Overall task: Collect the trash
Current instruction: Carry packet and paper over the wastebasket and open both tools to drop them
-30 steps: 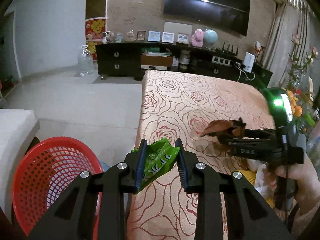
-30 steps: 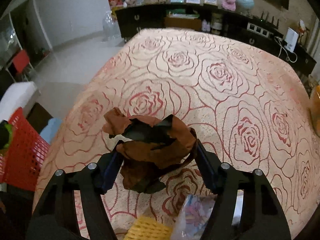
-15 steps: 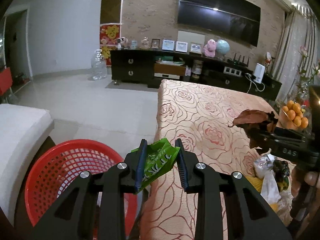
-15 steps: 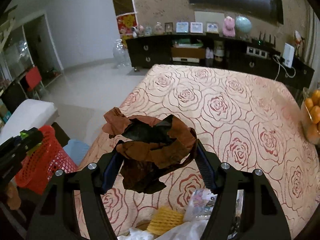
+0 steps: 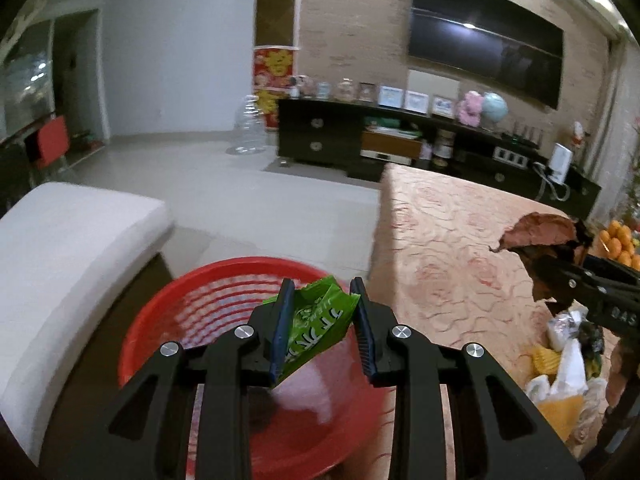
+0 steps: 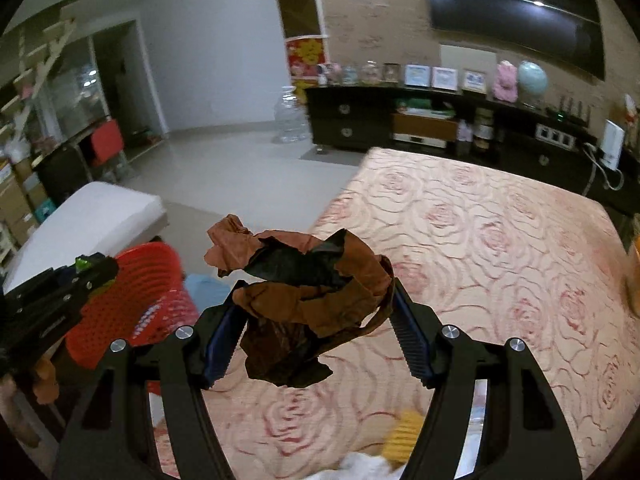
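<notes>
Living room, tiled floor, low table under a rose-patterned cloth (image 6: 500,240); items listed from your hands outward. Item one: left gripper (image 5: 322,312), jaws pinching a green snack wrapper (image 5: 316,330) between the fingers, the wrapper standing up crumpled and clear of any surface. Item two: red mesh basket (image 5: 160,320), on the floor just beside the table edge, directly below and beyond the left gripper; you are holding the wrapper over its opening. Item three: right gripper (image 6: 316,320), jaws closed wide around a crumpled wad of brown and black paper (image 6: 304,292), held in the air above the tablecloth and not yet over the basket, which shows to its left. Item four: remaining litter at the near table edge, a yellow foam net (image 5: 556,412) and white plastic bag scraps (image 5: 568,364), both loose on the cloth. Item five: a bowl of oranges (image 5: 620,240) further back on the table, then a white cushioned seat (image 5: 60,260), a dark media cabinet (image 5: 328,140) and a wall television (image 5: 484,56). Step in hand, by judgement: delivery of two held pieces to the basket. Next move calls for you to part the left fingers so the wrapper drops inside the rim, then carry the right gripper leftward over the basket before letting go, since the light paper wad could drift or catch on a finger pad.
</notes>
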{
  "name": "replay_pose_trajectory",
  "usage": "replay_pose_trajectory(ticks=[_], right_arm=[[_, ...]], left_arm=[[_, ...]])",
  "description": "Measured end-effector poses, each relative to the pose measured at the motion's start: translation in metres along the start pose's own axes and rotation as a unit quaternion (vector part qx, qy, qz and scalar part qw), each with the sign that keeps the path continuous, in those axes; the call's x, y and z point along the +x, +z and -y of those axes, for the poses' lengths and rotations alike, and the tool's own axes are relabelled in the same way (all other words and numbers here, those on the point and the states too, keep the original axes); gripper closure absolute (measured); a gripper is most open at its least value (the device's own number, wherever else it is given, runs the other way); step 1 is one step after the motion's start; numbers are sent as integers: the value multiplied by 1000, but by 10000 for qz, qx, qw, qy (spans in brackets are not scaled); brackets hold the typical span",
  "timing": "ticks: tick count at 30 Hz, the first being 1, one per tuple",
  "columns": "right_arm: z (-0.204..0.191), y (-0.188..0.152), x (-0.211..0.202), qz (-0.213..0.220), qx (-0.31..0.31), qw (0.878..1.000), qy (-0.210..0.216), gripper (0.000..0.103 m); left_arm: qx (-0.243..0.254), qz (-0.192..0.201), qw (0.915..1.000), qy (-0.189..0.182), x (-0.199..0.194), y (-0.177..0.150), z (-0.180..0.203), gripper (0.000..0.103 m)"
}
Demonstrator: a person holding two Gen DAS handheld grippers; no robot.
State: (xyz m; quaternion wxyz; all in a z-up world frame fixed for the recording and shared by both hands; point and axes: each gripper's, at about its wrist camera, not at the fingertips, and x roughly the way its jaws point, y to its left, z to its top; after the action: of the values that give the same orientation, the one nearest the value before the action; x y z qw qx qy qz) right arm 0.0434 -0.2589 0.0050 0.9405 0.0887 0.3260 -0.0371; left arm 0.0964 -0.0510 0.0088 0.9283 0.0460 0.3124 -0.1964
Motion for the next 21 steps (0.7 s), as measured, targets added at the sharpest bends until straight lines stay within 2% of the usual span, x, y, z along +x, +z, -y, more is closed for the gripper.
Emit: replay_pose_trajectory(ticks=[4,12,17,21], right_arm=[[-28,-3,6,-90,-174,9996,208,37],[-72,10,24,-346,-298,9947,923,37],[-107,14,41,-493,-636,9895,1204,36],[-119,13,52,-622,-729,9864,1336,35]], left_arm=[[-106,67,9990,424,-5,-4,-22,75],[-404,-15,9971,651,-3,-8,-55,75],[-483,-265,9955,768,7,-16,-68,75],[-500,-411,9941,866,13,-20,-72,75]])
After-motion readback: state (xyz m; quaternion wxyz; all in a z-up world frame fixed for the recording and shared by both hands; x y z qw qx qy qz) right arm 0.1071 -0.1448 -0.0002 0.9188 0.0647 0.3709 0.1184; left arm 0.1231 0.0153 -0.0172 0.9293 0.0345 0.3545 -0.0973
